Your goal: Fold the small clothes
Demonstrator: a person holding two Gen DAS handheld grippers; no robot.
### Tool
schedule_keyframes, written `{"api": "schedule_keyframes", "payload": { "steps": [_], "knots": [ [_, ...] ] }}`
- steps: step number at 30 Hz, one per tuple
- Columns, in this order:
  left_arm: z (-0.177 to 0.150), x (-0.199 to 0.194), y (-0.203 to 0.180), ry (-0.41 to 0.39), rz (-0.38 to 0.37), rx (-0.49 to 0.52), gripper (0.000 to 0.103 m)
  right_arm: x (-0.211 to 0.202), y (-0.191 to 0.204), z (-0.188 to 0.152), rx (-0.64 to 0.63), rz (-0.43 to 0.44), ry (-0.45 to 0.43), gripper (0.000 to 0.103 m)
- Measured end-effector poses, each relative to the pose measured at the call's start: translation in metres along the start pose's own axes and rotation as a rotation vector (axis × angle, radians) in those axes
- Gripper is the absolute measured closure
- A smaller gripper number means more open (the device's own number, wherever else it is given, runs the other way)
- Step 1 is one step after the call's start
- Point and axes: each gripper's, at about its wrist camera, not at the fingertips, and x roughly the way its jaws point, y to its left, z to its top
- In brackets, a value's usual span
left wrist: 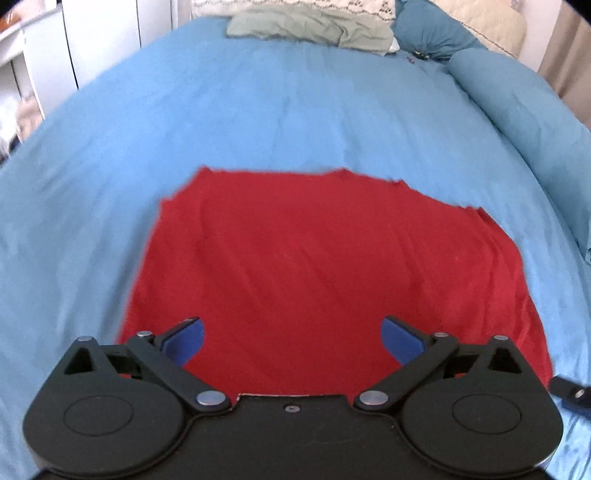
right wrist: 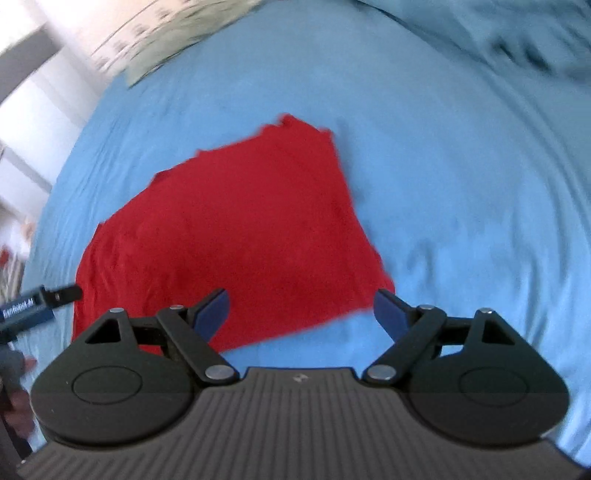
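Here, red garment (left wrist: pixel 303 273) flat (bedsheet (left wrist: pixel 258 110)).

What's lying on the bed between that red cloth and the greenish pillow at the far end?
Nothing: in the left wrist view only bare blue bedsheet stretches between the red cloth and the greenish pillow.

Right wrist view motion-blurred, red garment (right wrist: pixel 229 236) edges smeared, its near edge hidden behind gripper body

A home bedroom: a bed under a blue sheet (left wrist: pixel 258 110), pillows (left wrist: pixel 306 26) at its head.
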Motion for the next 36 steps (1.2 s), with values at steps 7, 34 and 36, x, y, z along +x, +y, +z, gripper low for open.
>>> {"api": "schedule_keyframes", "payload": {
  "steps": [7,34,36],
  "knots": [
    [-0.015,0.026,-0.022,0.021,-0.033,0.013,0.000,0.040,-0.035,-0.038,0.239,0.046,-0.089,0.011],
    [0.030,0.100,-0.021,0.102,0.006,0.070,0.004,0.035,0.026,0.037,0.138,0.234,-0.248,0.075],
    [0.037,0.081,-0.001,0.076,0.008,0.042,0.004,0.027,0.065,0.045,0.083,0.280,-0.261,0.075]
  ]
}}
